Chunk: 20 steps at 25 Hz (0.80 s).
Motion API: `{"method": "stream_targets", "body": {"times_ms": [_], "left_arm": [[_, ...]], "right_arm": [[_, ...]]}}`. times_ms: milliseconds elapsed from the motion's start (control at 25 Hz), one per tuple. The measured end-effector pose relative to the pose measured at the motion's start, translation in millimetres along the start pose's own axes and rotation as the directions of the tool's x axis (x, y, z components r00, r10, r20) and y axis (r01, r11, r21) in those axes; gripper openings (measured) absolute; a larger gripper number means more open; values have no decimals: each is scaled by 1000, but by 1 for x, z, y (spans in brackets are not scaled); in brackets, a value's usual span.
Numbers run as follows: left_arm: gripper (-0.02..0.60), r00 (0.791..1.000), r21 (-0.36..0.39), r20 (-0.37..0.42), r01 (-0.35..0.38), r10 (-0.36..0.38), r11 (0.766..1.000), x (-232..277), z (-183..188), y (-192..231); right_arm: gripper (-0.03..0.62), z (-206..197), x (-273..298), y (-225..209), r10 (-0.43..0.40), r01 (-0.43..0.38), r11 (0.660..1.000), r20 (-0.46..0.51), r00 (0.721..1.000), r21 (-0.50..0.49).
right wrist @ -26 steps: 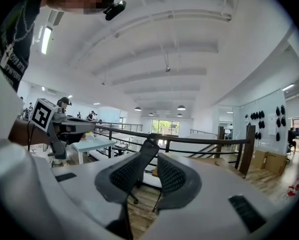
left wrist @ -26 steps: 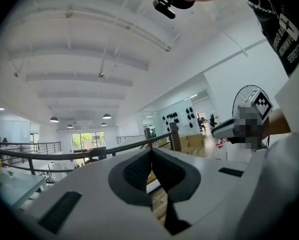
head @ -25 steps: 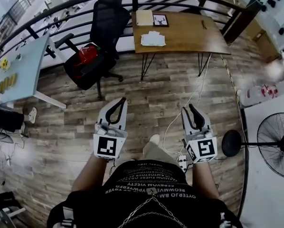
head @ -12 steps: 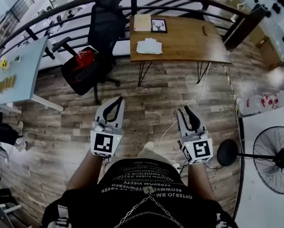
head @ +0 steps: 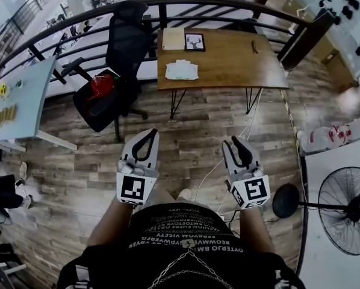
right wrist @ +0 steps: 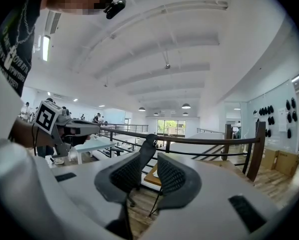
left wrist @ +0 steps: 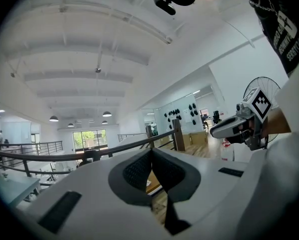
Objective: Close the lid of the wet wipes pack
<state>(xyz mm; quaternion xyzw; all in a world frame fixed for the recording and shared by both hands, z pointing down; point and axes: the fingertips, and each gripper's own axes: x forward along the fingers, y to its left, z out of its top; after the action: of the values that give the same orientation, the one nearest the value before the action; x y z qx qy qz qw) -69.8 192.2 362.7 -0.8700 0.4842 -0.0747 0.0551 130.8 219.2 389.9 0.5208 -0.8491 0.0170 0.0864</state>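
Grey ribbed pads are seen pressed together at their tips on the left claw (left wrist: 150, 154), with nothing caught between them. On the right claw (right wrist: 154, 156) the pads are drawn all but together, only a sliver showing, and nothing is held there either. Both claws are carried low in front of the person's body, over the wooden floor (head: 186, 125), pointing forward.

The wet wipes pack (head: 182, 70) is well apart from both claws. It is laid flat near the front left corner of the wooden bench (head: 240, 65), short of a framed picture (head: 194, 41) and a pale sheet (head: 173, 38), with a black office chair (head: 123, 47) just beside the bench's left end.

The pack's long axis is judged to run along the bench's length, across the head view. Which way its lid faces, and whether that lid is raised, cannot be told at this size.

The approach is judged to be the step in hand, and no contact is made yet. The bench must be reached, then one claw brought above the pack so that the lid can be pressed down flat.
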Motion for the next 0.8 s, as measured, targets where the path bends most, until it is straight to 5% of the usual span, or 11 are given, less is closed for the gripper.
{"method": "stream_targets", "body": {"times_ms": [360, 800], "left_arm": [[26, 997, -39, -19, -76, 75, 996, 7, -11, 38], [26, 999, 85, -7, -45, 46, 995, 70, -16, 69]], "right_arm": [[95, 0, 36, 3, 53, -52, 999, -11, 999, 12], [100, 11, 97, -19, 34, -34, 999, -28, 999, 7]]}}
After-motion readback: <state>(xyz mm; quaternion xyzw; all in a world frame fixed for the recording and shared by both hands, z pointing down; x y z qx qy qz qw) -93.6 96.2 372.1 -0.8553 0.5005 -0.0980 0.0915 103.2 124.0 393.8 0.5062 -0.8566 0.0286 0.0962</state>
